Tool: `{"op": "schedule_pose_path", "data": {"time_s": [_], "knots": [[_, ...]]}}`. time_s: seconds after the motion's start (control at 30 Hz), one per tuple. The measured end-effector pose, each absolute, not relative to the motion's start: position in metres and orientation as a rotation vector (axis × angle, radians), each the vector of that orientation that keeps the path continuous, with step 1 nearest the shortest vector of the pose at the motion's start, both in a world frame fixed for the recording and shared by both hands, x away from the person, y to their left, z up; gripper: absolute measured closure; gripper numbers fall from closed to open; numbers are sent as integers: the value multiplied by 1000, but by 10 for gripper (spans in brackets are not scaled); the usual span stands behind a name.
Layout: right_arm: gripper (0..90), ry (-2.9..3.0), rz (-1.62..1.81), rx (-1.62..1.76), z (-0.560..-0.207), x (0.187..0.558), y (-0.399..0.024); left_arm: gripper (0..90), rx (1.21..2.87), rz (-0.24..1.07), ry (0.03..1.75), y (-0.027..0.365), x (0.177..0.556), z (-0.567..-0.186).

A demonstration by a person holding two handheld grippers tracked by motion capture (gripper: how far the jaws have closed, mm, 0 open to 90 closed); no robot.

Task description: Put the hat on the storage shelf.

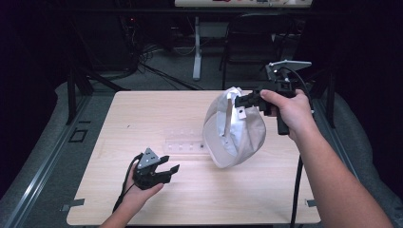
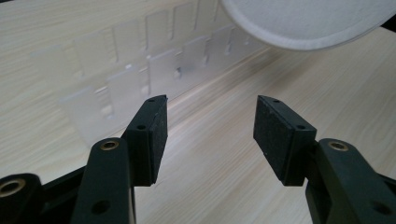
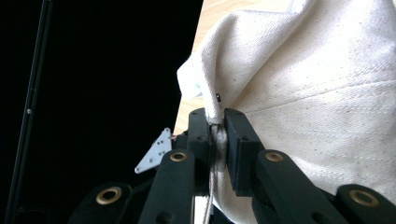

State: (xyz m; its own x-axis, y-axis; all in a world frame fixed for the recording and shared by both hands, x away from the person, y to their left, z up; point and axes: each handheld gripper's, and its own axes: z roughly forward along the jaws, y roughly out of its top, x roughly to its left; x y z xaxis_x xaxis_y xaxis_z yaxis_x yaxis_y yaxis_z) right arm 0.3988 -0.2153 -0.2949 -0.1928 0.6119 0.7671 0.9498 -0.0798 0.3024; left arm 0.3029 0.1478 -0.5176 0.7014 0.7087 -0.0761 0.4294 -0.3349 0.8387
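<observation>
- The cap is white and made of soft cloth. It hangs in the air above the table, over toward 3 o'clock.
- It is round and puffy, with stitched lines running across the cloth. In the high view its open inside faces 9 o'clock, and a strap runs along the edge at the top.
- In the right gripper view the cloth looks creamy white, with a fine woven pattern and a long seam.
- The right gripper pinches the top edge of the cap. Its jaws are squeezed tight on a fold of cloth, which the right gripper view shows up close.
- The left gripper sits low over the table near 7 o'clock, well apart from the cap. Its jaws stand wide with nothing between them.
- In the left gripper view the rounded white edge of the cap is up at 1 o'clock.
- A clear plastic tray lies flat on the table, just beside the cap at its 9 o'clock side.
</observation>
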Motion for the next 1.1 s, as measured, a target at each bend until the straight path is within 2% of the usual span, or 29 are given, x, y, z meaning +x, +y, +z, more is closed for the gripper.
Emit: {"op": "schedule_pose_path", "data": {"time_s": [0.4,0.6,1.1], "knots": [[817,-1814,-1177,-1661,-294,410,-195,450,1983,399,815,115,304,-498],[817,-1816,-1182,-1642,-294,415,-184,405,1968,400,781,105,303,-490],[817,-1811,-1185,-1669,-292,424,-175,378,2001,401,694,67,300,-484]]}}
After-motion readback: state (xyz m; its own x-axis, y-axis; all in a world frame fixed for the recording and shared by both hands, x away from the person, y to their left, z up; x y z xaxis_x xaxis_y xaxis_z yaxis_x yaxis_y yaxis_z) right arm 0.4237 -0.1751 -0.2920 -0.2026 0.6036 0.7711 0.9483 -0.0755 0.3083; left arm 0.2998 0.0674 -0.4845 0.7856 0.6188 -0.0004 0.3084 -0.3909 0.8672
